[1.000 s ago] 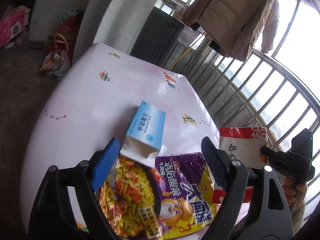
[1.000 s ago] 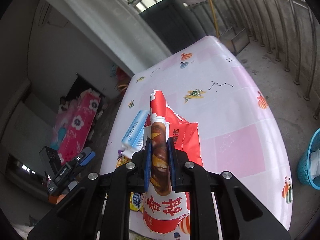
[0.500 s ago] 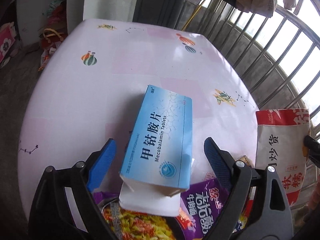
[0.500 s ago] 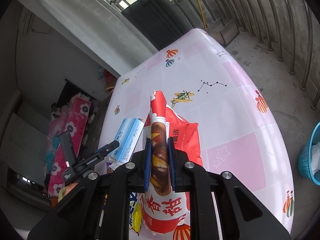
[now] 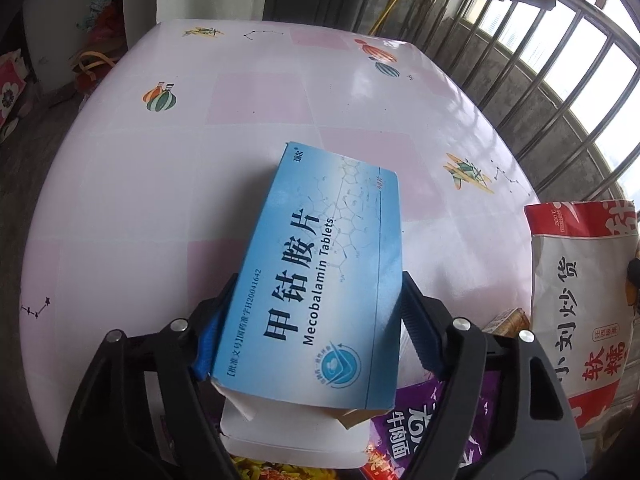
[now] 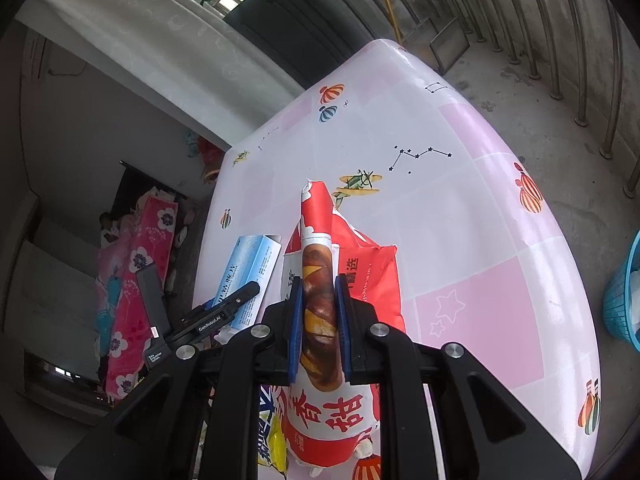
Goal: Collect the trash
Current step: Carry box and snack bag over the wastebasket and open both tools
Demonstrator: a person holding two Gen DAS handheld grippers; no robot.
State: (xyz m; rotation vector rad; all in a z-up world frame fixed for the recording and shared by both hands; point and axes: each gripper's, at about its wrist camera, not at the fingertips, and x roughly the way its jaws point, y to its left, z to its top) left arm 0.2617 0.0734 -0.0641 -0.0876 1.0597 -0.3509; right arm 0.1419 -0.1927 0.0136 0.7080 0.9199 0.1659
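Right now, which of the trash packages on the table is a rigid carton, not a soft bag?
The blue medicine box, printed "Mecobalamin Tablets", sitting between the left claw as its jaws close. The red-and-white snack bag and purple wrapper are soft bags.

I log: left gripper point(image 5: 308, 312) jaws closing around blue tablet box point(image 5: 320, 280), box between blue pads. Purple snack wrapper point(image 5: 424, 420) beneath box. Red-white snack bag point(image 5: 580, 300) right of box. Pink tablecloth point(image 5: 200, 160) beyond box.

Desk point(image 5: 160, 184) has a pink/white checked cover with balloon, plane and constellation prints. Metal railing point(image 5: 560, 92) behind it. Blue basket point(image 6: 624, 296) on the floor at right. Pink floral fabric point(image 6: 136, 264) at left, dark cabinet point(image 6: 304, 20) at back.
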